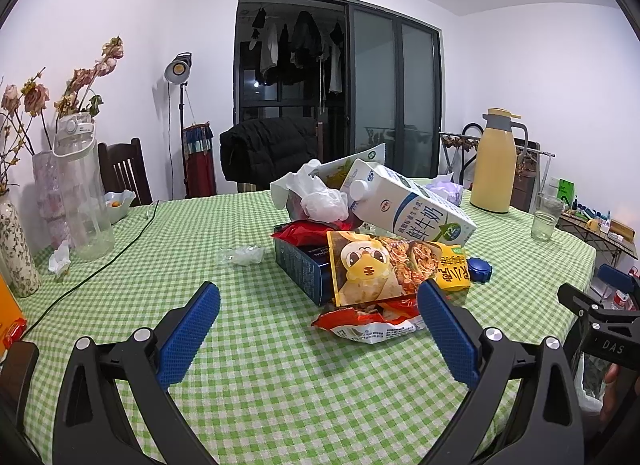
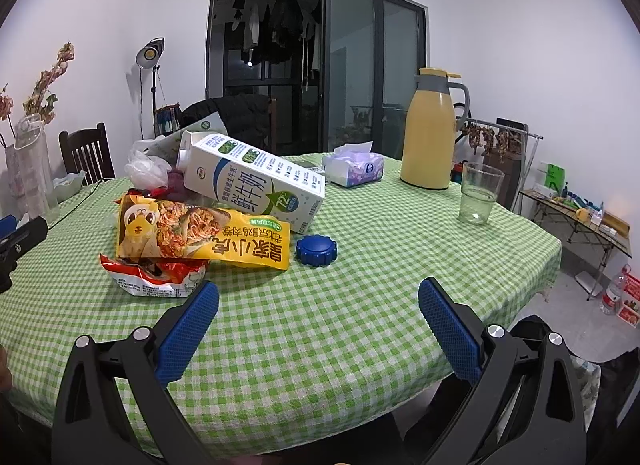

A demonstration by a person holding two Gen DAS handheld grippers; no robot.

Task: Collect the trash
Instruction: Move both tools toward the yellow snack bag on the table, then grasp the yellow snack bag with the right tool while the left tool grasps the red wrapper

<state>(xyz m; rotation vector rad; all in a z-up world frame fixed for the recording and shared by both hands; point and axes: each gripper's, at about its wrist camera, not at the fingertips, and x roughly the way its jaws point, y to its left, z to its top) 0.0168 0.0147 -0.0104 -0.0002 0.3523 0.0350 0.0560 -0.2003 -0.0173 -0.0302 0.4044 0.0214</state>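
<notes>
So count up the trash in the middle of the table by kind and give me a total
Cartons and boxes: 2, milk carton, dark blue box
Snack wrappers: 3, yellow, red-white, red
Crumpled plastic bags: 1
Blue lids: 1
Total: 7

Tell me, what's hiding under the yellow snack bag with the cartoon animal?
Under the yellow snack bag lies a crumpled red and white wrapper, poking out at the near edge. In the left view the bag also leans on a dark blue box. Anything further beneath is covered.
</notes>
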